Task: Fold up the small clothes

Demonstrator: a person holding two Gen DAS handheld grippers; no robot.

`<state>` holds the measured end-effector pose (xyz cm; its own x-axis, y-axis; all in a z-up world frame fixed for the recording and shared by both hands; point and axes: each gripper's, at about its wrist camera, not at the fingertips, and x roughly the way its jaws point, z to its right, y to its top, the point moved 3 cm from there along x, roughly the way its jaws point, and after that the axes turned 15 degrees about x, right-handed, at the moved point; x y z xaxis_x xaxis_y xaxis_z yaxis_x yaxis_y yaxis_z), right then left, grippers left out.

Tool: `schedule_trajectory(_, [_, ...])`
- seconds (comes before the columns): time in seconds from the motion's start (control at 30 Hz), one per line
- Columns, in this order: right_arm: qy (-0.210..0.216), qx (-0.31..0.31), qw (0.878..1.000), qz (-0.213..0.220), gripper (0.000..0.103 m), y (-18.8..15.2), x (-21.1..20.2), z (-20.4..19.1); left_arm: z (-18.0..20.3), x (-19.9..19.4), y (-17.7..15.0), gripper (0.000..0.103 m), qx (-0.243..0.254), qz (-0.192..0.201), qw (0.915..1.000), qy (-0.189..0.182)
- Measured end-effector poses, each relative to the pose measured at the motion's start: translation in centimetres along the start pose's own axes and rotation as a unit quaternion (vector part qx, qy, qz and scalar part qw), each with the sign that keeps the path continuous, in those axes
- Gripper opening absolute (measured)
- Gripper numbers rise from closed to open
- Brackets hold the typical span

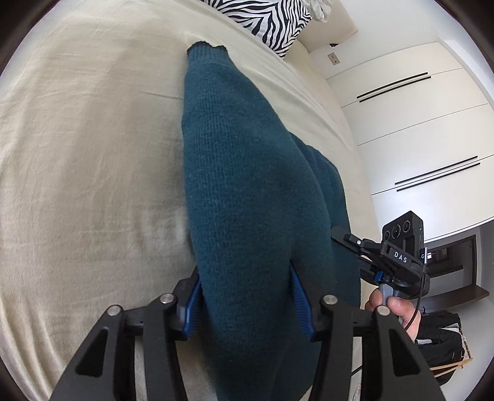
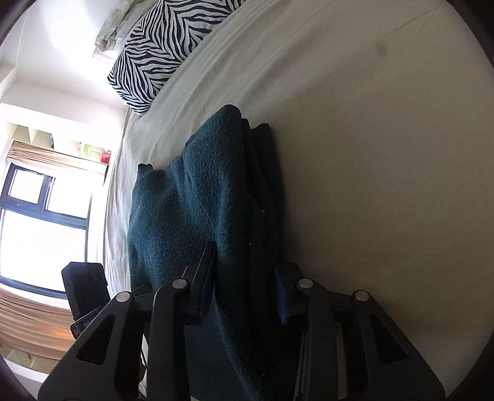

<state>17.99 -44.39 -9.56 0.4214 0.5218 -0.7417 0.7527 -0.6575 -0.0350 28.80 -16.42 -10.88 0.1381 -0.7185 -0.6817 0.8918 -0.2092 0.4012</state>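
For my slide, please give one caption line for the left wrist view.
Left gripper clamps teal knit garment over beige bed sheet.

Both wrist cameras are looking closely along their fingers at the shared teal knit garment (image 1: 247,191) (image 2: 197,216), facing the far zebra pillow (image 1: 271,21) (image 2: 160,46).

A home bedroom: cream-sheeted bed (image 1: 77,154), zebra-print pillow (image 2: 160,46), white wardrobe doors (image 1: 416,123), curtained window (image 2: 40,222).
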Motion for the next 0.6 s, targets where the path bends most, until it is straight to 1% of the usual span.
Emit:
schedule_trajectory(0.03, [-0.006, -0.004, 1.000, 0.007, 0.025, -0.3, -0.2, -0.2, 0.4, 0.1, 0.4, 0.049, 0.002, -0.002, 1.0000, 0.003])
schedule_trajectory(0.17, [-0.043, -0.049, 0.997, 0.049, 0.022, -1.9, -1.5, -2.9, 1.6, -1.3, 0.1, 0.043, 0.023, 0.000, 0.9994, 0.025])
schedule_trajectory(0.33, [-0.045, -0.095, 0.992, 0.075, 0.021, -5.7, -4.0, -7.6, 3.3, -5.9, -1.2, 0.041, 0.057, 0.020, 0.9970, 0.047])
schedule_trajectory(0.37, [-0.043, -0.106, 0.990, 0.077, 0.021, -6.7, -4.3, -8.6, 3.4, -7.1, -1.5, 0.041, 0.064, 0.024, 0.9964, 0.051])
schedule_trajectory(0.5, [-0.010, -0.131, 0.989, 0.074, 0.021, -11.5, -5.2, -12.2, 3.3, -12.3, -3.8, 0.041, 0.081, 0.035, 0.9943, 0.059])
schedule_trajectory(0.6, [0.012, -0.147, 0.987, 0.063, 0.021, -15.3, -4.5, -14.7, 2.6, -15.9, -6.1, 0.041, 0.092, 0.040, 0.9922, 0.074])
